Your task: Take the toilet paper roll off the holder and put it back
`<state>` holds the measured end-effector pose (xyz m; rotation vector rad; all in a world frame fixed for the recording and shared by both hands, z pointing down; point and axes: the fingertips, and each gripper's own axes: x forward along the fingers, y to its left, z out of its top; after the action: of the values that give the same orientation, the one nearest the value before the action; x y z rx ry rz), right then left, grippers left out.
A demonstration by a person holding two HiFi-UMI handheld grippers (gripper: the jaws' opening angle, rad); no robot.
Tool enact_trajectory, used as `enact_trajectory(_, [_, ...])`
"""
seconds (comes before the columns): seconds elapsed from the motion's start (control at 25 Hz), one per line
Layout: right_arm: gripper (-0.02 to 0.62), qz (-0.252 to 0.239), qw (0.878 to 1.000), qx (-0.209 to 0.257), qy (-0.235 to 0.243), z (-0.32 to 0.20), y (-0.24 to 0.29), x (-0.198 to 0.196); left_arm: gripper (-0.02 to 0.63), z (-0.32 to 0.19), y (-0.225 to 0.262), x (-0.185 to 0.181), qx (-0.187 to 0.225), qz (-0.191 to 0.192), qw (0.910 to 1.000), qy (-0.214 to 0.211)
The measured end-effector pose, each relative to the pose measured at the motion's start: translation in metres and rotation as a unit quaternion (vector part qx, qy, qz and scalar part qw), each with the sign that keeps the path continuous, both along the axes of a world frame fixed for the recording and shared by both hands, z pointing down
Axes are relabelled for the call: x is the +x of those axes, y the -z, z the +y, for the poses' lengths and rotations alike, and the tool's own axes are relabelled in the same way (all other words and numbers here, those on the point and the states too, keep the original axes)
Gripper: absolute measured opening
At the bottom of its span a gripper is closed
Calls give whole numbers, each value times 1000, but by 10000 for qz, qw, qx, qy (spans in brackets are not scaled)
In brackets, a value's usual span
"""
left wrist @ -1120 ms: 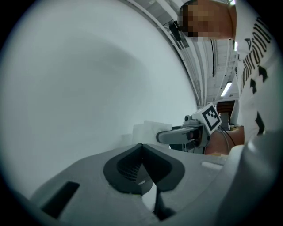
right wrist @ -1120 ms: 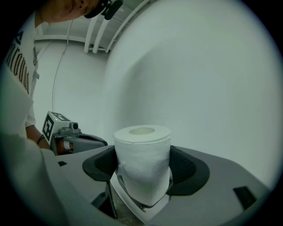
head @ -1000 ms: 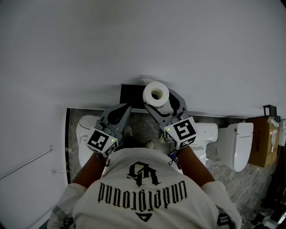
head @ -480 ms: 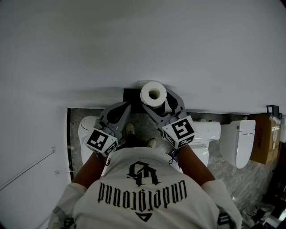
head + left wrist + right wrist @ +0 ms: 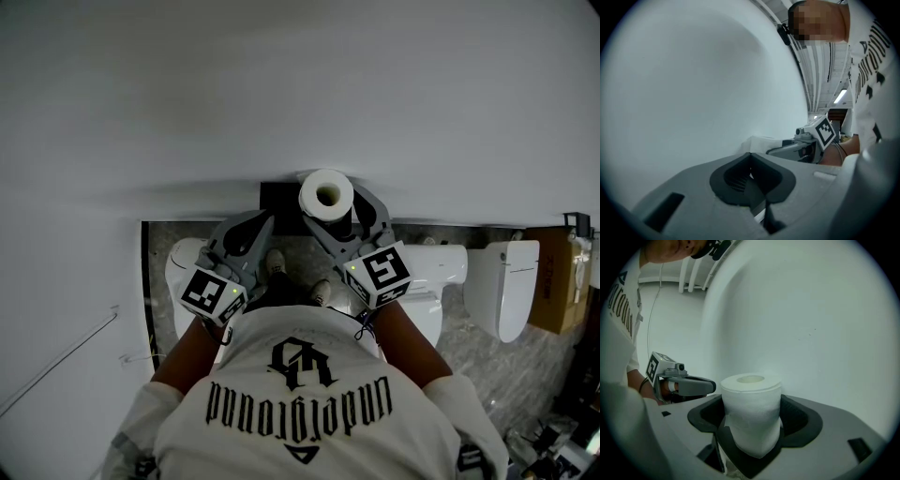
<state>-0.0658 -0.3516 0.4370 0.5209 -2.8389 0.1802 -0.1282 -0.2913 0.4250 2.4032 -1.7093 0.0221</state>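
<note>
A white toilet paper roll point(image 5: 326, 194) point(image 5: 752, 412) stands upright between the jaws of my right gripper point(image 5: 349, 217) point(image 5: 752, 427), which is shut on it, close to the pale wall. A loose flap of paper hangs down the roll's front. The black holder point(image 5: 277, 195) shows on the wall just left of the roll, partly hidden behind it. My left gripper point(image 5: 246, 234) point(image 5: 750, 180) hangs left of the roll, jaws closed together with nothing between them. In the right gripper view the left gripper point(image 5: 679, 383) appears at the left.
Below me are white toilets point(image 5: 427, 272) point(image 5: 503, 286) on a grey stone floor point(image 5: 473, 370), one under my left arm point(image 5: 183, 272). A brown box point(image 5: 553, 291) stands at the far right. The wall point(image 5: 281, 84) fills the upper half.
The roll in my right gripper has stayed beside the holder, shifting only slightly. The view has drifted a little; the left gripper holds its place.
</note>
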Motion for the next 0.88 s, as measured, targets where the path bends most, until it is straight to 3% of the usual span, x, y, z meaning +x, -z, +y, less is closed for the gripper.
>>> enact_trajectory(0.88, [328,117,9999,44,97,6,-8,10,12,-4,-1,13,30,27,10000,-22])
